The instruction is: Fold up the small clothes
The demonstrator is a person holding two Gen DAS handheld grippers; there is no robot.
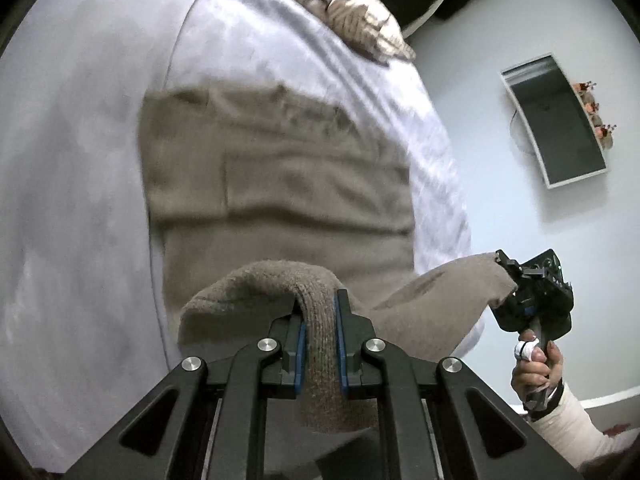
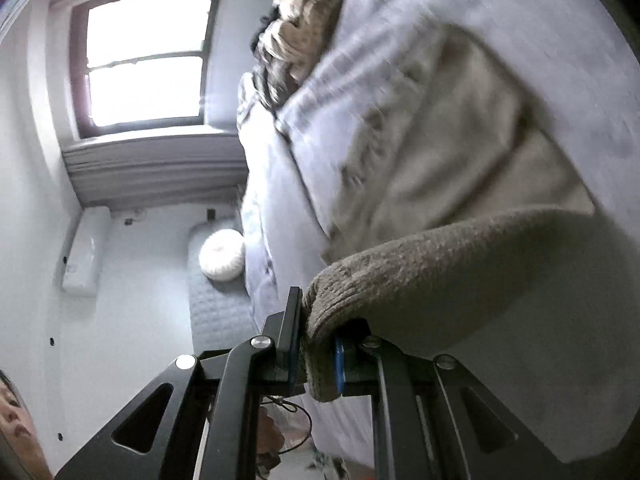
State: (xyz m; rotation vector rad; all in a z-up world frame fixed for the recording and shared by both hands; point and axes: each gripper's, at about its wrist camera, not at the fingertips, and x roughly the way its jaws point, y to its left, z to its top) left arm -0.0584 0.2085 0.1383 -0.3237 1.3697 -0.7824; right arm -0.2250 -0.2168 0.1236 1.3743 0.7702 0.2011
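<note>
Left gripper (image 1: 319,322) and right gripper (image 2: 316,344) each pinching brown knit garment (image 1: 276,184) edge

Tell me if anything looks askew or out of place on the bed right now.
Nothing stands out. The brown knit garment lies mostly flat on the pale bedcover, its near edge raised by the left gripper and right gripper. A patterned pillow sits at the far end.

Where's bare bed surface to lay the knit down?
Bare grey sheet left of the tan knit garment, and a strip between it and the bed edge. Crowded at the far end: striped pillow. Both tongs, left and right, clamp the knit's near edge.
</note>
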